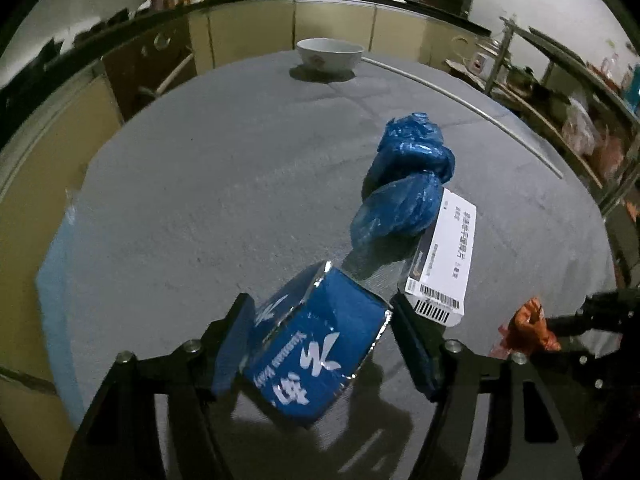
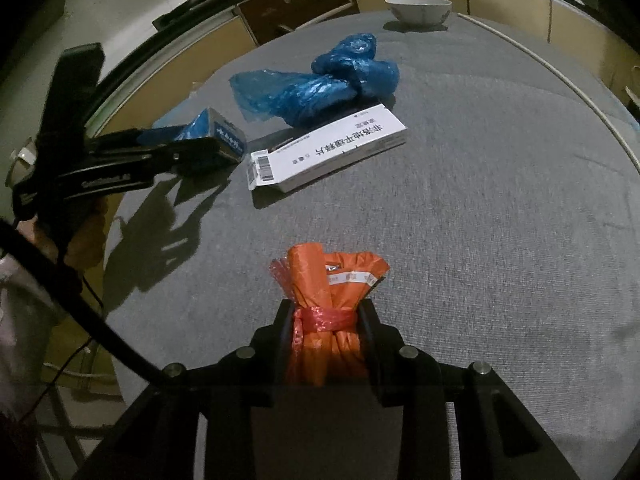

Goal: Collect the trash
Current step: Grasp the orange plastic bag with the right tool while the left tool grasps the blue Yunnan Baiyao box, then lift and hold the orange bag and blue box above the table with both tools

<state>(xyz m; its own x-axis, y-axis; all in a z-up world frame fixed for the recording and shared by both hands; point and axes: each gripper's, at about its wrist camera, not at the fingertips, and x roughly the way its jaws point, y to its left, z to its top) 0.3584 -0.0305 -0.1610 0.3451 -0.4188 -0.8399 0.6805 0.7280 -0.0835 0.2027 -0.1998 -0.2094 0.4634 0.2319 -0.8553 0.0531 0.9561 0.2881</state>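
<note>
My left gripper is shut on a blue carton with white lettering, holding it tilted over the grey round table; the carton also shows in the right wrist view. My right gripper is shut on a tied orange plastic wrapper, seen at the right edge of the left wrist view. A crumpled blue plastic bag lies on the table, touching a white flat box with a barcode.
A white bowl stands at the table's far edge. Kitchen cabinets and a counter with pots run behind. A metal shelf rack stands to the right.
</note>
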